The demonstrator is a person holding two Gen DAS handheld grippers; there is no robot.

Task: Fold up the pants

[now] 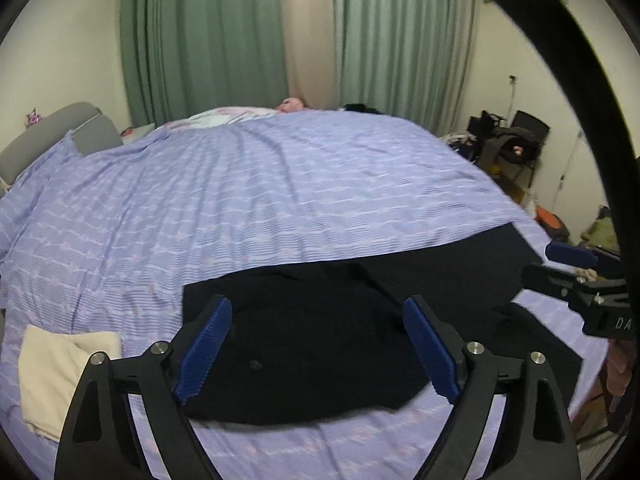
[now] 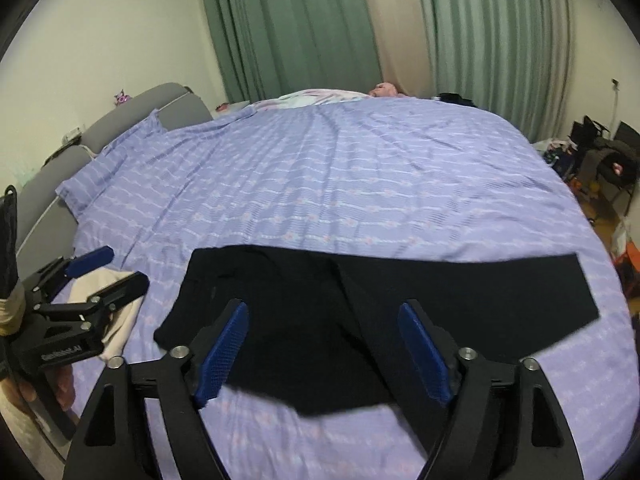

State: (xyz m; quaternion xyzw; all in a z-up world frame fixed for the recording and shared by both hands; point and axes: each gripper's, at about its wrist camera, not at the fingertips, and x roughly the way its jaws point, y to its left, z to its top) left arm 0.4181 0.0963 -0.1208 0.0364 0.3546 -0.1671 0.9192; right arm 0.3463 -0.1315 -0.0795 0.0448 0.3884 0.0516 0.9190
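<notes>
hovering tilted down over the bed (image 1: pixel 280 184), the left gripper (image 1: pixel 318 350) has its blue pads wide apart, holding nothing. the black pants (image 2: pixel 328 304) lie flat on the lilac sheet below. the right gripper (image 2: pixel 322 350) is likewise spread and empty. its side lettering is unreadable.

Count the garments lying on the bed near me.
2: black pants spread flat on the sheet, and a cream garment folded to their left. More may be hidden.
</notes>
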